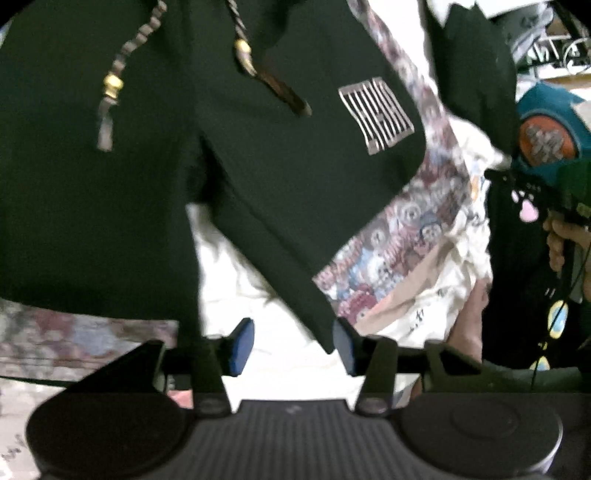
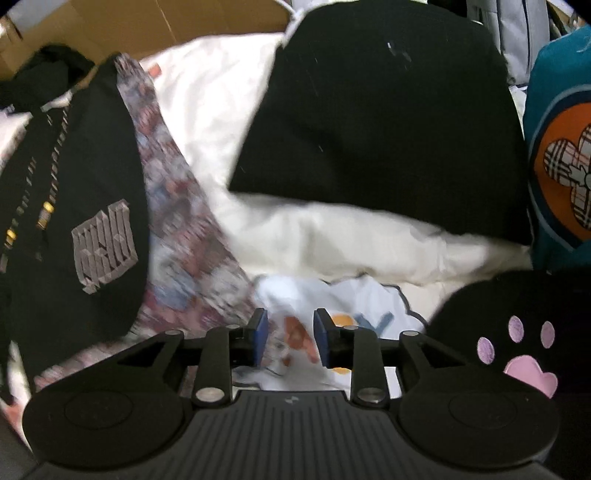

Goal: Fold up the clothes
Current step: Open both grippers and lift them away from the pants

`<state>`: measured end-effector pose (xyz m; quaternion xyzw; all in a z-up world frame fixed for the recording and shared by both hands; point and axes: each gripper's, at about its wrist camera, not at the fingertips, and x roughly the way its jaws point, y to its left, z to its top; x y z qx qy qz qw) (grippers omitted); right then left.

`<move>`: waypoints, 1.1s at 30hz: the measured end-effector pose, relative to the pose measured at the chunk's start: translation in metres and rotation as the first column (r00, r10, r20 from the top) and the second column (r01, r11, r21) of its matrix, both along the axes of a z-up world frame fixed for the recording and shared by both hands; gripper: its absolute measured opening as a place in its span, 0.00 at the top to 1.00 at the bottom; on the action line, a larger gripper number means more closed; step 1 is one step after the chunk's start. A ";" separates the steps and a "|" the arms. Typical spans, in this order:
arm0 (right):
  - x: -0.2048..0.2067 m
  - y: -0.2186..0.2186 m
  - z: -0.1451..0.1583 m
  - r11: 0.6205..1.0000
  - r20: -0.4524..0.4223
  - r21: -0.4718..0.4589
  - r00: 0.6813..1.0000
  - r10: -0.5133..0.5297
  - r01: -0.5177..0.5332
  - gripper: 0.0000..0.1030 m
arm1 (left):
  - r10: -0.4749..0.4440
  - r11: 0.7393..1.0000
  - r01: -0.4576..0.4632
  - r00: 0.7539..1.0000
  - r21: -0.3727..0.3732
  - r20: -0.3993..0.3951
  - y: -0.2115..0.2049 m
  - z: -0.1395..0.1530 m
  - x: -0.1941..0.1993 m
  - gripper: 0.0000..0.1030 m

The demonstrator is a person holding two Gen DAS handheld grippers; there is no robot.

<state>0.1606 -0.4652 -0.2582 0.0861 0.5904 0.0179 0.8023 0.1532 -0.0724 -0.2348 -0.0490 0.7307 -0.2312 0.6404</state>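
Note:
Dark shorts (image 1: 258,166) with beaded drawstrings and a grey striped logo lie spread over a patterned cloth (image 1: 406,229). My left gripper (image 1: 293,347) hangs above them, open, with nothing between its blue pads; the corner of one shorts leg ends just beside the right pad. In the right wrist view the same shorts (image 2: 74,184) lie at the left. My right gripper (image 2: 291,339) is open over a white shirt with an orange and blue print (image 2: 351,306), its pads apart and clear of the cloth. A folded black garment (image 2: 376,129) rests on white fabric (image 2: 351,236) behind it.
A black garment with a pink paw print (image 2: 517,350) lies at the lower right. A teal item with an orange circle (image 2: 561,166) stands at the right edge. A cardboard box (image 2: 147,22) is at the back. A person's hand (image 1: 557,240) shows at the right.

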 end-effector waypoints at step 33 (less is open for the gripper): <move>0.041 0.087 0.235 0.915 0.251 -0.174 0.883 0.397 -0.363 0.24 | 0.240 0.957 -0.288 0.842 0.026 0.483 0.237 0.146 0.008 0.45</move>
